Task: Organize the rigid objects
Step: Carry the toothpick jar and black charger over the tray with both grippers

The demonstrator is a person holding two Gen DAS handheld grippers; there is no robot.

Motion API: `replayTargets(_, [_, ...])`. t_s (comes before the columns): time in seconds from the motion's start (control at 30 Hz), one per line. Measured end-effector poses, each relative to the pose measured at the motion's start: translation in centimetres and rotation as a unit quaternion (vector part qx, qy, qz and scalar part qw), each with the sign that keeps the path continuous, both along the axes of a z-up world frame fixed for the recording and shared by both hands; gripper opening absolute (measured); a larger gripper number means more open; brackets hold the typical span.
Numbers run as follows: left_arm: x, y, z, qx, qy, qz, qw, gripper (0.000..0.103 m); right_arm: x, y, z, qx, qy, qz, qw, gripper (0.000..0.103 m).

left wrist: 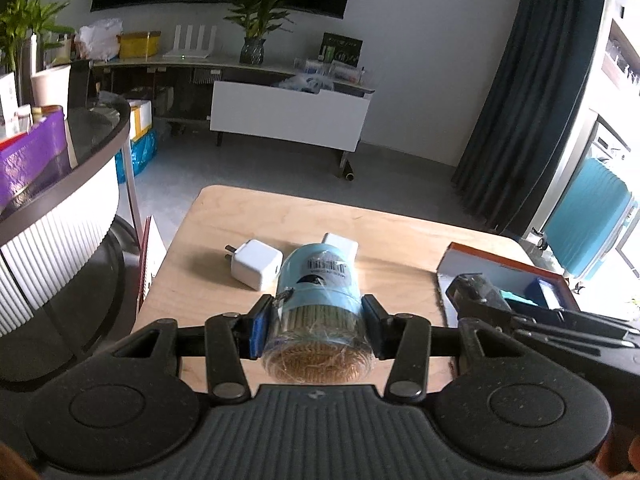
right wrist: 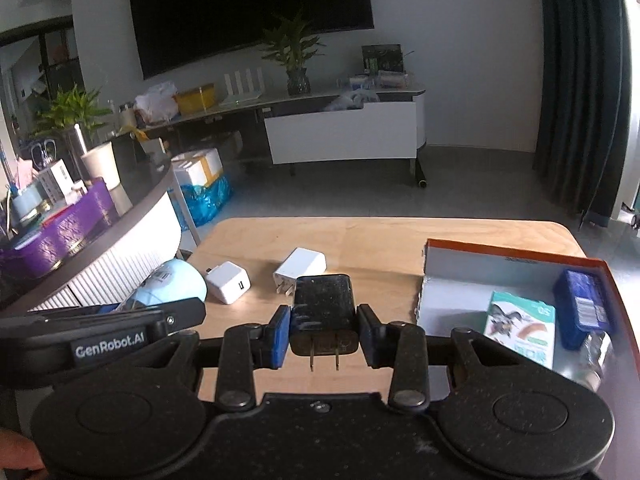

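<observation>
Two grippers, both loaded. Left gripper (left wrist: 316, 326) pinches a toothpick jar (left wrist: 318, 312) across its clear body: blue pads on either side, light-blue cap w/ barcode pointing away from the camera, bundled toothpick ends facing it. Jar is tilted nearly flat along the fingers and looks held off the table (left wrist: 392, 232), though the gap under it is hard to judge.

Right gripper (right wrist: 323, 334) pinches a black charger (right wrist: 323, 312) by its sides, the two prongs pointing back at the camera, body reaching fwd past the fingertips. Seems clear of the tabletop too.

On the wood table beyond: two white chargers. Cube charger (right wrist: 228, 282) sits to the left, prongs facing left; taller white charger (right wrist: 299, 268) lies just beside it to the right, prongs toward the camera in the right wrist view. They're close but not touching.

At the table's right stands an open box (right wrist: 520, 258) w/ orange rim and pale inside. In it: a white card pack w/ printed picture (right wrist: 520, 330), a blue pack (right wrist: 584, 304) against the right wall, plus a small shiny item near the front corner, too blurred to name.

In the left wrist view the right gripper shows at the right edge, over the box's near-left corner.
</observation>
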State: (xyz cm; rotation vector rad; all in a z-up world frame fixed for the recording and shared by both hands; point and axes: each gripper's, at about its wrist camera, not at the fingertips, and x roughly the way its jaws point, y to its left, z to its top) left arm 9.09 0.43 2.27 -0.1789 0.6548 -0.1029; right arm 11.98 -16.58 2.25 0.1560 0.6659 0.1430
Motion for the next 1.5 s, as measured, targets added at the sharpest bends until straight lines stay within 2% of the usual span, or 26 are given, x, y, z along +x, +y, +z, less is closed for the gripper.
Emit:
replayTargets(0.7, [-2.5,-2.0,1.6,0.009,-0.020,-0.029,0.9993,0.047,-4.9,-1.9,2.7,-0.003,-0.034,-0.019,0.999,0.044])
replayTargets(1.5, [-3.3,-5.1,1.7,0.019,-0.028,-0.075,0.9966,0.047,-7.3,-5.8,3.0,-0.002,-0.042,-0.067,0.997,0.044])
